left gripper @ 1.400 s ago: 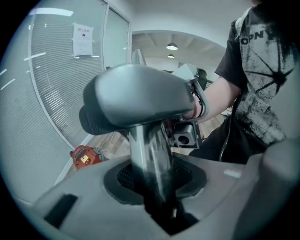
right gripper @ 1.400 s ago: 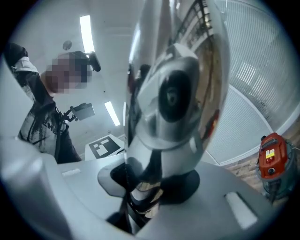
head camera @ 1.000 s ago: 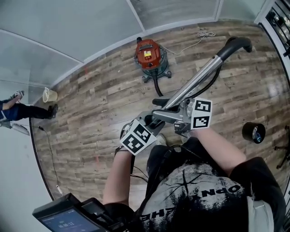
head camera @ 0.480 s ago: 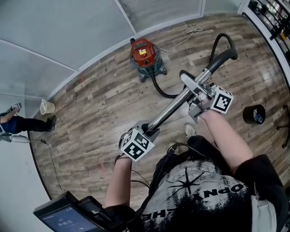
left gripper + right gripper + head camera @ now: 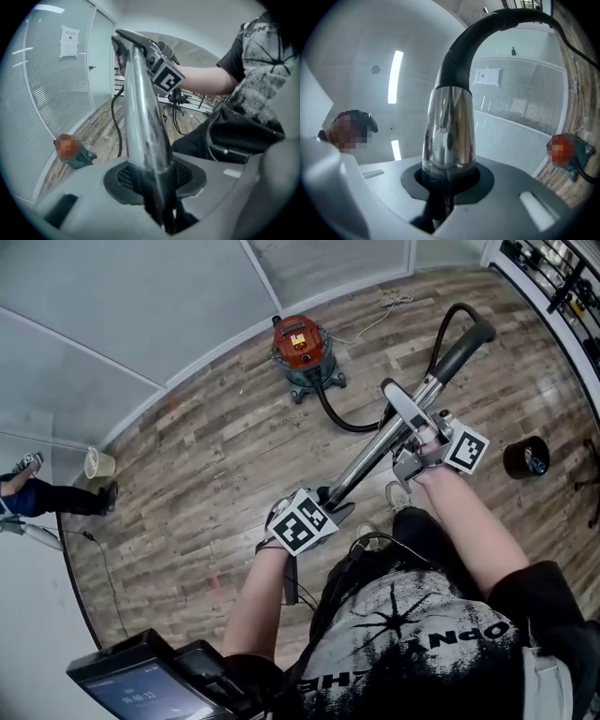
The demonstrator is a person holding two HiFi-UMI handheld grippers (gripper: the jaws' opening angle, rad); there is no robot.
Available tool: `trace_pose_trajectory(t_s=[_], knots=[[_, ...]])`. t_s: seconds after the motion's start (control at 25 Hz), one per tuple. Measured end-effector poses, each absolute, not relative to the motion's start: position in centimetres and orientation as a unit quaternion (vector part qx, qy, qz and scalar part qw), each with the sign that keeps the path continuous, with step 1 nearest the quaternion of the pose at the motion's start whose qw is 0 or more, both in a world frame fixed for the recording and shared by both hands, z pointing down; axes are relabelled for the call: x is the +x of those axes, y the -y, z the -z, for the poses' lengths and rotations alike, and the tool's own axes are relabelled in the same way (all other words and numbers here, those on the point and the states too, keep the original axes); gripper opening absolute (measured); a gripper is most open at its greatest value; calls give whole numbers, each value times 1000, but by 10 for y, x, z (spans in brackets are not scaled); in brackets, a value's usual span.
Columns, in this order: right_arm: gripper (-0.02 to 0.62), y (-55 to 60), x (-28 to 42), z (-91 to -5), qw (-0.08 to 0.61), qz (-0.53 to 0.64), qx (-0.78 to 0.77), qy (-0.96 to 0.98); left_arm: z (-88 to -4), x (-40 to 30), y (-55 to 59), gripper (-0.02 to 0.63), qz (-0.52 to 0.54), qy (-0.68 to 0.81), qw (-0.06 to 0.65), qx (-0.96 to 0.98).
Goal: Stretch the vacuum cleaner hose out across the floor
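A red vacuum cleaner (image 5: 298, 343) stands by the glass wall. Its black hose (image 5: 337, 418) runs over the floor, loops up and joins the curved black handle (image 5: 464, 338) of a chrome wand tube (image 5: 370, 465). My right gripper (image 5: 417, 442) sits high on the tube. Its jaws have just been closing and now press on the tube (image 5: 449, 126). My left gripper (image 5: 330, 504) is at the tube's lower end. Its jaws have just been opening, and the tube (image 5: 140, 117) passes loosely between them.
A black tape roll (image 5: 525, 456) lies on the wood floor at the right. At the far left are a white bucket (image 5: 97, 462) and a person's legs (image 5: 47, 493). A coil of white cord (image 5: 398, 301) lies by the back wall, and a rack (image 5: 553, 268) stands at the top right.
My left gripper has slid down the tube toward me, away from the right one. My right gripper has moved up along the tube and closed on it. The handle end has tipped upward.
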State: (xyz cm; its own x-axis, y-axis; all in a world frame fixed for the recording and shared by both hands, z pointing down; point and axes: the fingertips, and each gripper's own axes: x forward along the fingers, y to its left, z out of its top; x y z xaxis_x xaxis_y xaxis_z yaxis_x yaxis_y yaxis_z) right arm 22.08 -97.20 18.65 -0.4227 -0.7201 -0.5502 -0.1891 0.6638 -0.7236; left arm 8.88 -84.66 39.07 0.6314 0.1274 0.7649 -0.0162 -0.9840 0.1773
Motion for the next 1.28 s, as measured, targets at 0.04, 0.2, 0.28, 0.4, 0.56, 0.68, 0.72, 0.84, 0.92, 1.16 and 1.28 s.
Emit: trace_pose_trajectory(t_s=[0.04,0.2,0.28,0.4,0.56,0.68,0.72,0.84,0.92,1.16,1.28], knots=[[63,971,219,-185,449,289,-289,-794,-385,100,850,132,-411,-28,96,906],[63,969,218,-181,446,277,-305,-795,-372,127,865,97,-398,-14,96,912],[63,948,214,-180,450,270,-308,-793,-373,125,847,92,-409,-19,79,909],[63,911,204,-182,451,261,-300,-799,-375,126,814,91,-412,-24,72,908],[63,911,201,-181,438,249,-285,-815,-374,131,817,69,-420,-12,75,904],[60,897,195,-192,408,255,-269,-834,-386,128,803,63,-431,10,75,899],[57,877,195,-202,396,257,-264,-841,-396,129,785,63,-435,19,72,897],[58,806,204,-231,387,275,-250,-844,-424,139,711,61,-446,43,77,891],[58,787,206,-233,384,297,-242,-840,-422,142,684,61,-449,52,95,887],[57,786,196,-211,363,343,-204,-842,-392,142,668,61,-446,77,147,880],[126,755,193,-220,336,348,-193,-854,-395,122,636,61,-455,98,158,871]])
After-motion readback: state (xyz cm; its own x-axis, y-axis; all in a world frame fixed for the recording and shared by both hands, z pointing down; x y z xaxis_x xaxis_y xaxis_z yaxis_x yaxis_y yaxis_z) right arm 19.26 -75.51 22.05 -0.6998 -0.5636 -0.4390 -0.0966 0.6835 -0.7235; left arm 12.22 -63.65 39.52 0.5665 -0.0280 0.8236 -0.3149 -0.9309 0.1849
